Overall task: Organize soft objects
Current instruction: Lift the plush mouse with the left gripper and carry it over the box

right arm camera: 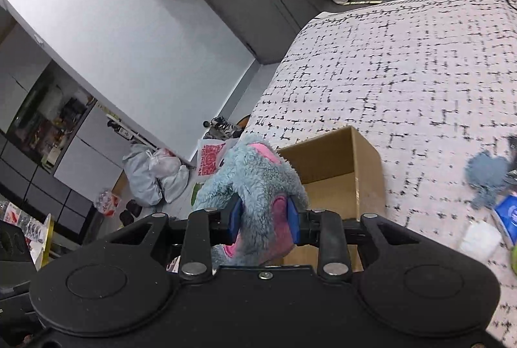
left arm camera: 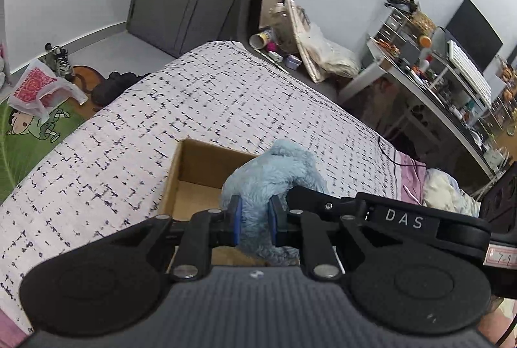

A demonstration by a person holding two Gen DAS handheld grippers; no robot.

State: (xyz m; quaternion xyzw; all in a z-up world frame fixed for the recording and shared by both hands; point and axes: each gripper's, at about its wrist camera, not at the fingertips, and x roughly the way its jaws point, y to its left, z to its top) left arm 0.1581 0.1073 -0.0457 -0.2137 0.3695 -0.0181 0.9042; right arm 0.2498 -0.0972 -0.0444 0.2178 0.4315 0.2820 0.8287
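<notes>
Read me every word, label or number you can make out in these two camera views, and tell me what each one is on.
"DAS": white letters on the black arm of the right hand-held gripper, seen in the left wrist view.
"7-9": handwritten, uncertain, on a pinkish sticker at that same view's right edge.
Red print on the white plastic bag on the floor: too blurred to read.
Print on the blue package on the bed: too blurred to read.

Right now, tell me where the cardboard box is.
The cardboard box sits open on the checked bedspread, just beyond both grippers; the blue plush toy hangs over its near edge in the left wrist view.
</notes>
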